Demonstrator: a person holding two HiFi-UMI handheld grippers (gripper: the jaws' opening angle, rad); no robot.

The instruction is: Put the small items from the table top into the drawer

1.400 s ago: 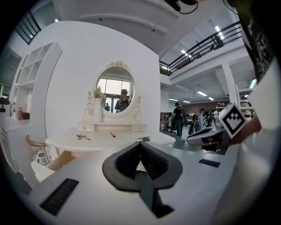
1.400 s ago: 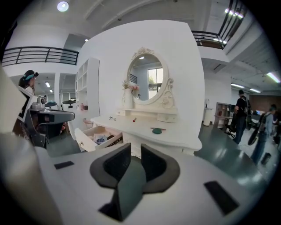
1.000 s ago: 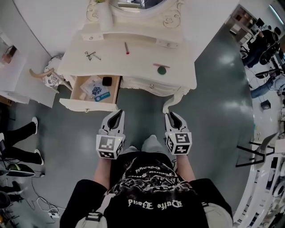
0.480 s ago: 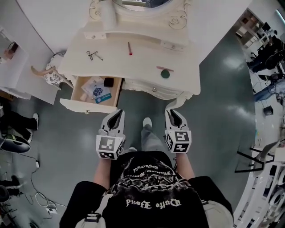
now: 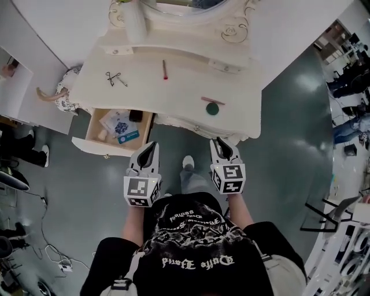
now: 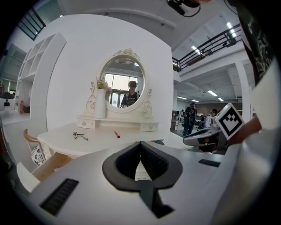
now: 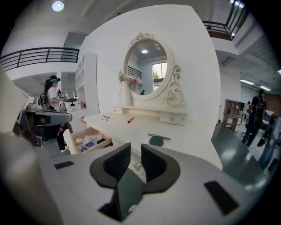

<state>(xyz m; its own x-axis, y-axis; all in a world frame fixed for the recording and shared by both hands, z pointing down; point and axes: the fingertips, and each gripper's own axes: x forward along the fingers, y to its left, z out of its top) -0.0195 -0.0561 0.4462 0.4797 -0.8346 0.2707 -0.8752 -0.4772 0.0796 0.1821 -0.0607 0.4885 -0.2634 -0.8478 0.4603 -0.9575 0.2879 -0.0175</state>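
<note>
On the white dressing table lie small scissors, a red pen, a pink stick and a round green item. The drawer at the table's left front stands pulled out, with cards and a black item inside. Both grippers hover over the floor in front of the table, apart from every item. My left gripper has its jaws meeting at the tips, empty. My right gripper shows a narrow gap between its pads with nothing in it. From the right gripper view the green item lies ahead.
A white vase and an oval mirror stand at the table's back. A chair sits left of the table, and a white shelf unit beyond it. People stand far right. Grey floor lies around.
The person has stepped toward the table, so it sits nearer and lower in the head view. The right gripper has edged forward. Neither gripper's jaws have moved.
</note>
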